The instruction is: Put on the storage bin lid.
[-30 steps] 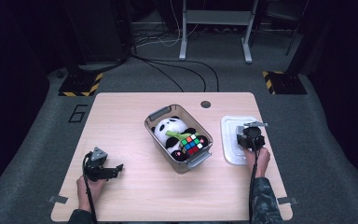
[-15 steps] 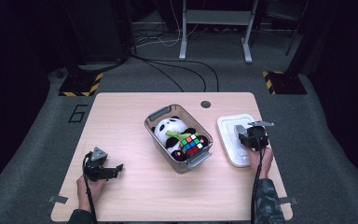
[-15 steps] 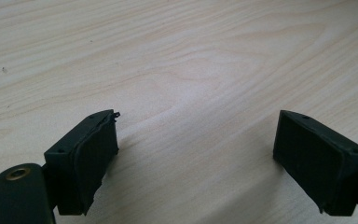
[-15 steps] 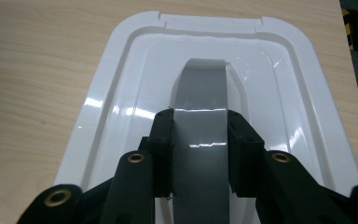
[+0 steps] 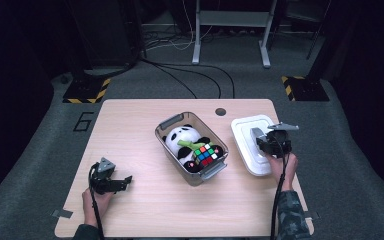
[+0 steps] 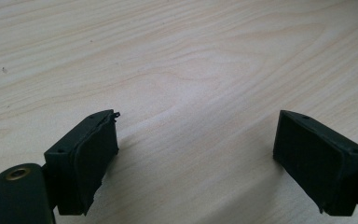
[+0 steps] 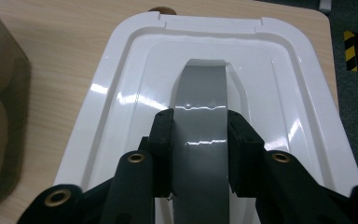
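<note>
- Lower left of the high view: the left tool (image 5: pixel 116 183) rests on the counter (image 5: pixel 145 210) with its jaws spread wide and nothing between them; in the left gripper view the two black pads (image 6: pixel 93 154) frame only bare wood.
- Lower right of the high view: the right tool (image 5: pixel 260 141) has just been closing its jaws, and in the right gripper view they stand narrow, pinched on either edge of the grey handle (image 7: pixel 200 116) in the middle of the white lid (image 7: pixel 135 60).
- The lid (image 5: pixel 245 135) sits at the right of the counter, just beside the clear bin (image 5: pixel 166 124) and apart from it.
- The step in hand looks like lifting the lid to carry it over to the bin. To do it well, I would keep the grip square across the handle, raise it level so no corner drags, and clear the bin's rim before moving left.
- A tilted lift could let the glossy handle slip between the pads.
- The lid's long axis runs from the near edge of the counter toward the far edge, leaning slightly toward the frame's upper left; the handle strap runs the same way.
- Centre of the frame: the bin holds a panda plush (image 5: pixel 180 137) and a coloured cube (image 5: pixel 206 154), and its long axis runs diagonally, so the lid will need turning to match.
</note>
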{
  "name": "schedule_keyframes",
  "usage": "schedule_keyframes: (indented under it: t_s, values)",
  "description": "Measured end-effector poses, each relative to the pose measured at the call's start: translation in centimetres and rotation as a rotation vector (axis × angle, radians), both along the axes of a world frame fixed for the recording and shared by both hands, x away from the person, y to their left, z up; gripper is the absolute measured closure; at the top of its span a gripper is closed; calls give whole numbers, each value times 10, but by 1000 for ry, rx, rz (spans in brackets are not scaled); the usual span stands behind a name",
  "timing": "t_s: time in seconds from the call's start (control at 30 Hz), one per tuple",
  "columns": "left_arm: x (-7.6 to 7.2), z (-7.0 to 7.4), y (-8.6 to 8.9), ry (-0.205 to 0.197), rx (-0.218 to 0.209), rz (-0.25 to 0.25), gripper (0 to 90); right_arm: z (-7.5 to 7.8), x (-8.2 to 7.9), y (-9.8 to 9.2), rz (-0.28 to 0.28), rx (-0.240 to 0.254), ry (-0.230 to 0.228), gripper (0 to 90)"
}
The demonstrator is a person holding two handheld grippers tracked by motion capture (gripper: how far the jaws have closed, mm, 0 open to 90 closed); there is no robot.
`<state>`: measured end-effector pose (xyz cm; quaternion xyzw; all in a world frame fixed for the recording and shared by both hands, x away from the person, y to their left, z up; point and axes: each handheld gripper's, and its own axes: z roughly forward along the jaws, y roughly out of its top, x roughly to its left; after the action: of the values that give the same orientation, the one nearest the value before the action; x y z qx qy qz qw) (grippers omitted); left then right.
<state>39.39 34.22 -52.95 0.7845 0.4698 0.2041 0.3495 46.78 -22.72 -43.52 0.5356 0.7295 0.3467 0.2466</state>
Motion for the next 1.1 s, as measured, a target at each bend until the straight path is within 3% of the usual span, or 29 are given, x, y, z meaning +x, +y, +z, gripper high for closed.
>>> schedule_keyframes:
  t_s: [0.5,0.67,1.1]
  values:
    - [0,0,0,-1,0,1,132,40,-6,10,34,7,-46,667]
    - [0,0,0,0,-1,0,132,59,-10,17,59,2,-70,667]
    - [0,0,0,0,-1,2,132,88,-18,44,125,11,-103,668]
